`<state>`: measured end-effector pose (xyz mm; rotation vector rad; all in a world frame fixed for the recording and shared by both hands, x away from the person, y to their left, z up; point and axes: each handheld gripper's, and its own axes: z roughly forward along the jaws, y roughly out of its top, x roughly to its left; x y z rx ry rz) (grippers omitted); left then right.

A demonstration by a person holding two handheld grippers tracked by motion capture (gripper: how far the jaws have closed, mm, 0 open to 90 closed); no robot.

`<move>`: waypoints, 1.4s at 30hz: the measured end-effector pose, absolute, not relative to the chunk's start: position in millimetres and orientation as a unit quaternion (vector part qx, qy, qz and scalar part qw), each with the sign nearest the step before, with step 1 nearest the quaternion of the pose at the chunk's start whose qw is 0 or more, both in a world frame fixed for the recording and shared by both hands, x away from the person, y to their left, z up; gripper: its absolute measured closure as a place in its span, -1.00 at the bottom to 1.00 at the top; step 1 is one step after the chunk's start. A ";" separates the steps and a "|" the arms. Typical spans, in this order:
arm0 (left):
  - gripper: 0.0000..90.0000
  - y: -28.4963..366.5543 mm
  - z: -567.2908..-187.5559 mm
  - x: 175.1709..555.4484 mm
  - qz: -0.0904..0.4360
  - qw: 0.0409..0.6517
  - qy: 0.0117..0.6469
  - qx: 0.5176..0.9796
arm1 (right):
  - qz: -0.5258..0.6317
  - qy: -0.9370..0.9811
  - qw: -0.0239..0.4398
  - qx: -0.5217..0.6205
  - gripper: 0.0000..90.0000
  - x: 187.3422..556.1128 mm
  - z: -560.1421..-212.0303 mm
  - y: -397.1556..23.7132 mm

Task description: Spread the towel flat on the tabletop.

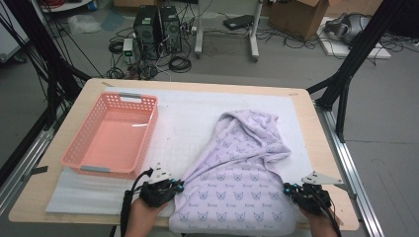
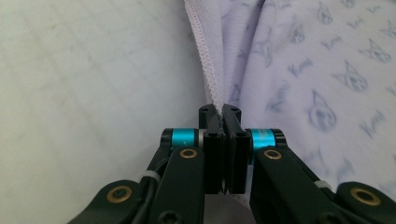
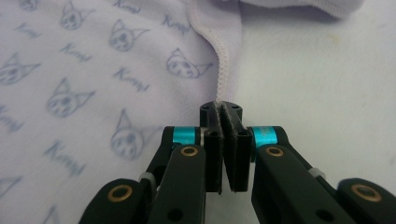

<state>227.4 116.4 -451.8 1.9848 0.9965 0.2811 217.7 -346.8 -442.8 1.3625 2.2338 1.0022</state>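
A lilac garment (image 1: 237, 170) printed with cat faces lies spread on the white mat, reaching the near table edge. My left gripper (image 1: 179, 187) sits at its left border, and in the left gripper view the jaws (image 2: 219, 111) pinch the stitched hem (image 2: 208, 70) of the cloth (image 2: 317, 70). My right gripper (image 1: 289, 188) is at the garment's right border; its jaws (image 3: 220, 109) are shut on the hem (image 3: 223, 70) of the printed fabric (image 3: 93, 84).
An empty pink basket (image 1: 148, 128) stands on the left half of the table. The white mat (image 1: 188, 118) covers the wooden tabletop (image 1: 69, 123). Black frame posts rise at both sides, with computers and cables on the floor beyond.
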 end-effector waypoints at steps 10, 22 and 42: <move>0.74 130.3 -448.8 188.2 0.070 0.452 0.374 0.807 | 0.349 0.803 0.118 0.468 0.95 171.0 -439.4 -362.2; 0.03 119.0 -437.7 236.3 0.117 0.510 0.393 0.756 | 0.387 0.769 0.215 0.460 0.24 209.4 -421.1 -329.1; 0.02 120.7 -447.0 244.7 0.113 0.510 0.401 0.752 | 0.278 0.727 0.262 0.570 0.37 263.4 -434.9 -359.8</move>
